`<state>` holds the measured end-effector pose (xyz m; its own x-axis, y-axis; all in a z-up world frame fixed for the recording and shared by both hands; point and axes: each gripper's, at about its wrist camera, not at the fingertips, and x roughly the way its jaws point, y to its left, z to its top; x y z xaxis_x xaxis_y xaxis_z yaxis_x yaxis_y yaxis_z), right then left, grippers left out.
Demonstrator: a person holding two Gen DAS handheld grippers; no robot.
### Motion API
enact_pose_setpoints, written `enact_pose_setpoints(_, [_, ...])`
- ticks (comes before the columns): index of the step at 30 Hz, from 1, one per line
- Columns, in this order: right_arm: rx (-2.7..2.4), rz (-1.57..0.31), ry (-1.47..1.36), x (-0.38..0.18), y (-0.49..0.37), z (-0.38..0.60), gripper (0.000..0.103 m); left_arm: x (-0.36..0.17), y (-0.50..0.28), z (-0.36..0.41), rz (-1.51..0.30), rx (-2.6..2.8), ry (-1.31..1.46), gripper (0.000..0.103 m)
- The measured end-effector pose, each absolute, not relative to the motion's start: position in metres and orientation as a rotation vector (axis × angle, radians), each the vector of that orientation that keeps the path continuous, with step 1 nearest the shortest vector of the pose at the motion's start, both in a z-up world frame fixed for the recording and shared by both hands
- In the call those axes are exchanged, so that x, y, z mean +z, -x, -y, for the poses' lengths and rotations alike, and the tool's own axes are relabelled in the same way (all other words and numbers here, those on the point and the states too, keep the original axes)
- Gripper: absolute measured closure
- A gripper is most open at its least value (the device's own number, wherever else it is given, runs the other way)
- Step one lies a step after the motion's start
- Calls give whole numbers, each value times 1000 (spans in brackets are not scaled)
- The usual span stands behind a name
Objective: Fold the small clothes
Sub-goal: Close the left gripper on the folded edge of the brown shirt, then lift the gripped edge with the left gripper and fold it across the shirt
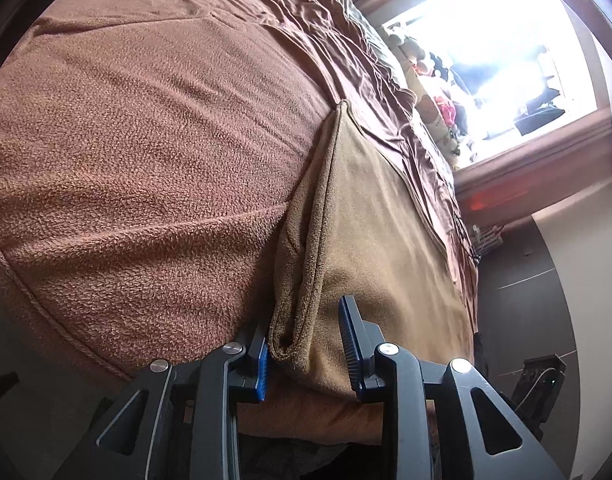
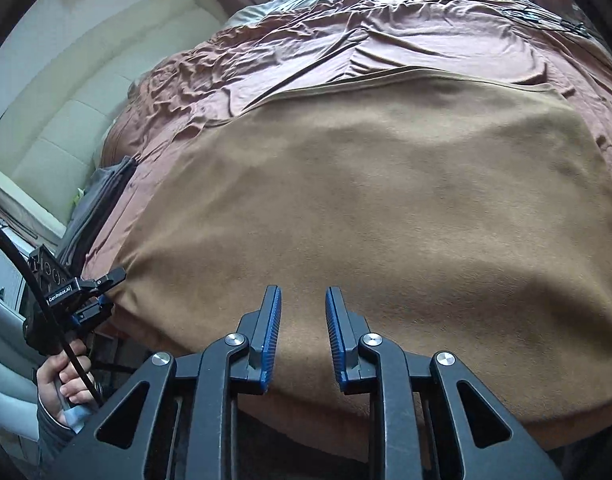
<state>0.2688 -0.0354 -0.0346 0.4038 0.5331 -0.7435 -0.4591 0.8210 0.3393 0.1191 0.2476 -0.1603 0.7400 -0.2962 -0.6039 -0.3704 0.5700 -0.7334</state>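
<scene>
A tan fleece cloth [image 2: 365, 200] lies spread flat on a brown bed cover [image 2: 425, 52]. In the left wrist view the cloth [image 1: 385, 220] shows a doubled, folded left edge [image 1: 306, 264] whose near corner sits between the fingers of my left gripper [image 1: 306, 332], which is open. That gripper also shows in the right wrist view [image 2: 100, 292] at the cloth's left corner. My right gripper [image 2: 303, 300] is open and empty, just above the cloth's near edge.
A brown fleece blanket [image 1: 146, 140] covers the bed left of the cloth. Grey folded clothes [image 2: 102, 196] lie at the bed's left side. A bright window [image 1: 505, 60] with soft toys [image 1: 437, 108] is beyond the bed. A padded headboard [image 2: 86, 92] stands at left.
</scene>
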Motion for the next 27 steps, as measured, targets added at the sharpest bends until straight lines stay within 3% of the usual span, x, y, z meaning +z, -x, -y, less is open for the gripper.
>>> enact_pose_setpoints(6, [600,-1028,-31,-52,-295,7,89,-165,-111,-253,-762,61,1020,85])
enact_pose_setpoints(10, [553,-1028,-17,-57,-318,-5,93,-165,-108,-253,-757,68,1023,86])
enact_pose_setpoints(27, [462,-1051,-71,-55,-410,-51,94,-166,-114,-252,-732,134,1127,86])
